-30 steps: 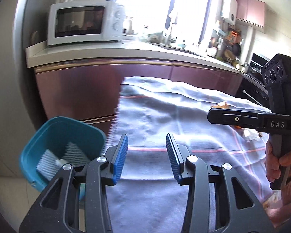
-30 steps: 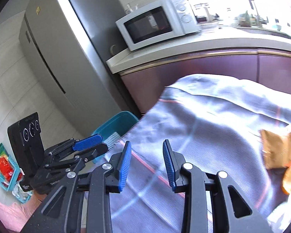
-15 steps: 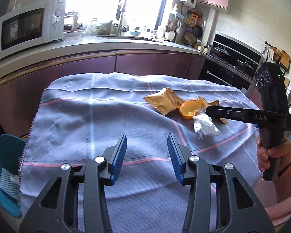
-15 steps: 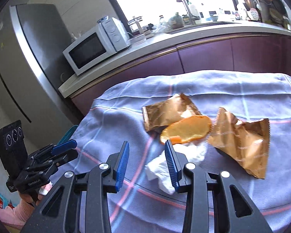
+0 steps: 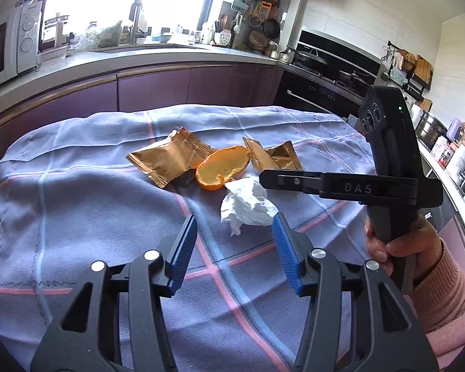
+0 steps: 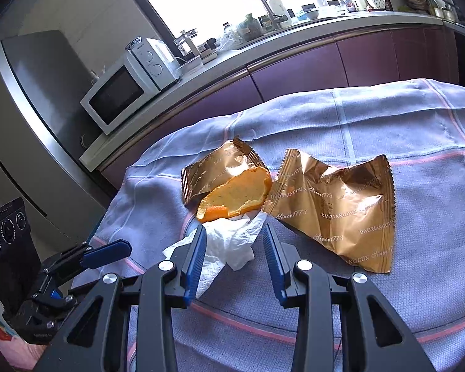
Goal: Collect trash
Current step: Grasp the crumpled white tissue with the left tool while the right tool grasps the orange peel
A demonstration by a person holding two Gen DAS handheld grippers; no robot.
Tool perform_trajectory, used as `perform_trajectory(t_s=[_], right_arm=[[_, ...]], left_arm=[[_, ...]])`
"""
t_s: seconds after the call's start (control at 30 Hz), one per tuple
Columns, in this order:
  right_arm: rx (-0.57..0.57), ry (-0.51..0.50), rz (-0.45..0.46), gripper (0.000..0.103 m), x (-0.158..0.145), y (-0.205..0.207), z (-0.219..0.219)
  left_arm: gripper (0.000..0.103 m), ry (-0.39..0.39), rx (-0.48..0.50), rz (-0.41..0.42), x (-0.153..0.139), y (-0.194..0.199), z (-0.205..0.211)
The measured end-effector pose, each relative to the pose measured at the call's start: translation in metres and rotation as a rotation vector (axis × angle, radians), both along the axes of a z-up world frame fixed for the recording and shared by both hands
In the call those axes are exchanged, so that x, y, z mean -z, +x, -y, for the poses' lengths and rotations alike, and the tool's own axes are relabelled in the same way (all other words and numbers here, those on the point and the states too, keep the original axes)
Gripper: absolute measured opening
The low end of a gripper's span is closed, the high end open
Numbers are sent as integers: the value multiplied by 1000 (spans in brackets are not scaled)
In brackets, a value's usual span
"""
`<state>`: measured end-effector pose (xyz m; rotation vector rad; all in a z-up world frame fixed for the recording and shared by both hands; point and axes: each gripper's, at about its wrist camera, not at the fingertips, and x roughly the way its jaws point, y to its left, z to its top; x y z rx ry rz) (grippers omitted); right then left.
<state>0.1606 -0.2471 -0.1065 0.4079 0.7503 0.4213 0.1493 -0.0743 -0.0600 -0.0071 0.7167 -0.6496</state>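
Kitchen setting: purple cabinets, a bright window, and a bench (image 5: pixel 77 217) covered with a lilac checked cloth. Left wrist view: left claw (image 5: pixel 234 245) is empty, jaws opening, tilted down toward the cloth; the crumpled tissue (image 5: pixel 246 203) lies just ahead of its tips, slightly toward the right finger. Beyond the tissue sit an orange peel (image 5: pixel 221 167) and a gold wrapper (image 5: pixel 167 159), touching; a second gold wrapper (image 5: pixel 271 158) lies to the peel's right. The right claw (image 5: pixel 265 178) reaches in from the right, side-on, its tip over the tissue's far edge, held by a hand (image 5: pixel 396 245) in a pink sleeve. Right wrist view: right claw (image 6: pixel 234 254) is part-open and holds nothing; the tissue (image 6: pixel 229 241) sits between and just past its fingers, pads not pressing it. Peel (image 6: pixel 235 197) lies directly ahead, larger wrapper (image 6: pixel 334 207) ahead-right; left claw (image 6: pixel 105 252) is low to the left. Judged step: approach to first pickup, nothing collected yet. Next move likely calls for lowering onto the tissue and closing.
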Motion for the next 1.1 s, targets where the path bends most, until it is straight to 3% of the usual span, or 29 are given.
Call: perform_trajectory(t_s=[0.27, 0.53, 0.77, 0.93, 1.1], right_arm=[[-11, 31, -35, 36, 10, 18, 8], [15, 16, -28, 36, 6, 30, 16], [9, -14, -6, 36, -2, 46, 10], [1, -40, -20, 36, 1, 58, 4], [-6, -45, -31, 30, 5, 60, 2]], left_arm=[[55, -20, 18, -71, 8, 23, 21], [53, 15, -1, -130, 24, 46, 36], [36, -21, -4, -195, 36, 61, 33], [14, -31, -2, -217, 40, 65, 30], [8, -30, -3, -210, 40, 62, 28]])
